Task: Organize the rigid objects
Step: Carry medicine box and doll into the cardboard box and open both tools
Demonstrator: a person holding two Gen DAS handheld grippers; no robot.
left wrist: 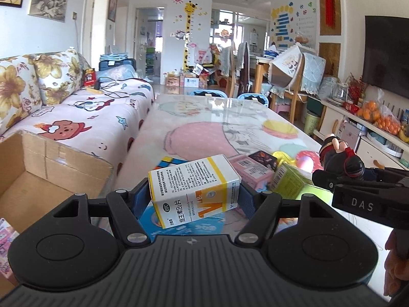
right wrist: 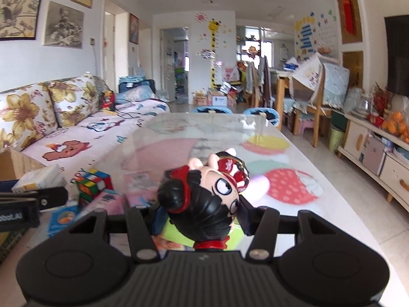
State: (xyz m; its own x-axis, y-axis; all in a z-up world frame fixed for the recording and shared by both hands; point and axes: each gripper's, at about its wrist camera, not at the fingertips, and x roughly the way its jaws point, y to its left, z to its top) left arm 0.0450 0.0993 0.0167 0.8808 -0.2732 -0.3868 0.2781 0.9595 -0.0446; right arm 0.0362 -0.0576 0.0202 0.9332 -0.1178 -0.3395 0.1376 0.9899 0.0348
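The left hand-held gripper [left wrist: 194,195] is clamped on a white and yellow medicine box [left wrist: 195,189], which sits tilted between its blue pads, lifted above the worktop [left wrist: 204,117] in the lower middle of the left wrist view. At the left edge of that view stands an open cardboard box [left wrist: 38,168], just beside the sofa [left wrist: 84,117]. The right hand-held gripper [right wrist: 200,215] is closed around a doll [right wrist: 209,197] with black hair and a red hat, held at the centre of the right wrist view with its face turned to the right; the same doll [left wrist: 337,157] shows at the right edge of the left wrist view. On the worktop below lie a colour cube [right wrist: 92,183] at the left of the right wrist view, a pink box [left wrist: 249,170] and a green box [left wrist: 290,180] close together, and a blue box [right wrist: 62,218] near the cube.
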